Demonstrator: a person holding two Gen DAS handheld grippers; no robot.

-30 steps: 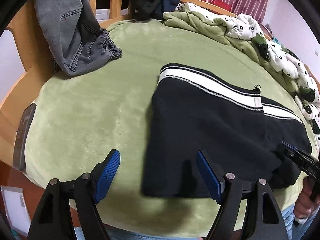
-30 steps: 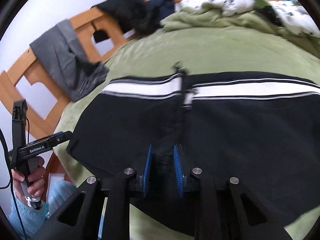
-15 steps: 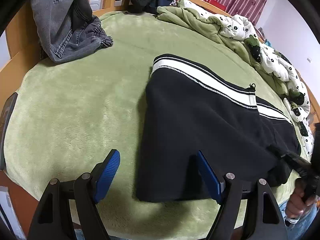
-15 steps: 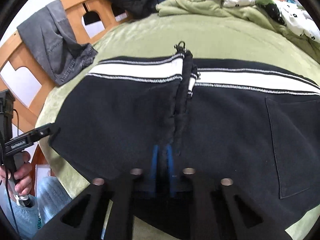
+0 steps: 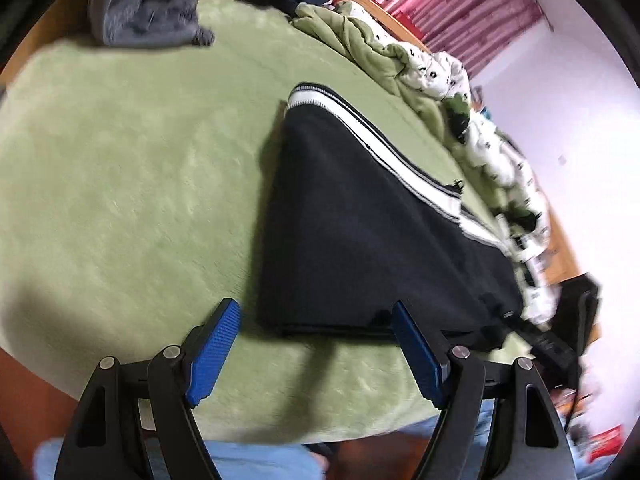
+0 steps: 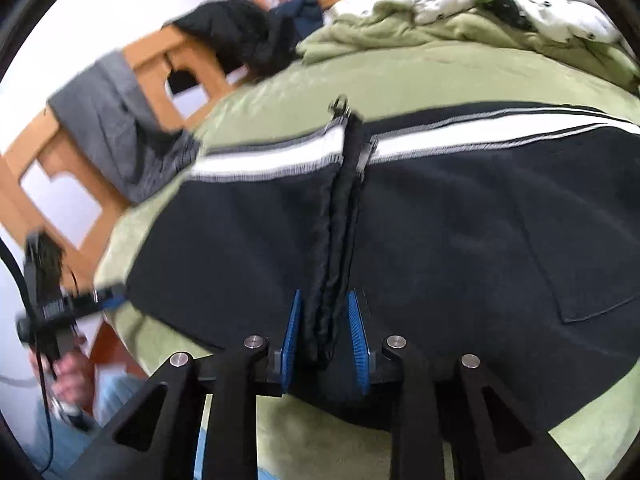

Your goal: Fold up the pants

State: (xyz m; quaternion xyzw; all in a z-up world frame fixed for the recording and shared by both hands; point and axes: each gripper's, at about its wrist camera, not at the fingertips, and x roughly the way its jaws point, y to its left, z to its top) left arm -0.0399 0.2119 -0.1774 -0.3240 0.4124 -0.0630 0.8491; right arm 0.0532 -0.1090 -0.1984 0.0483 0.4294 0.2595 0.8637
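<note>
Right now the black pants (image 6: 460, 240) lie spread flat on the green blanket (image 5: 120, 184) of the bed, their white-striped waistband (image 6: 460, 132) toward the far side and a patch pocket showing on the right part in the right wrist view. Down the middle runs a raised ridge of black cloth, and the right claw (image 6: 324, 336) has its blue pads (image 6: 292, 334) on either side of the near end of that ridge; the pads stand slightly apart, with a small gap between each pad and the cloth, so I cannot tell whether they really clamp it. The left claw (image 5: 316, 354) has its blue fingers (image 5: 212, 354) spread wide apart and holds nothing; it hangs over the near edge of the bed, the left finger above bare blanket, the right finger just at the near hem of the pants (image 5: 372, 248). In the right wrist view the left hand (image 6: 66, 376) grips its handle at the far left, beside the corner of the bed. Grey jeans (image 6: 116, 144) hang over the wooden bed frame (image 6: 60, 184), a dark garment (image 6: 236, 32) lies over the frame farther along, and a rumpled green and white spotted quilt (image 6: 480, 12) is heaped along the far side. Both views are somewhat blurred.
</note>
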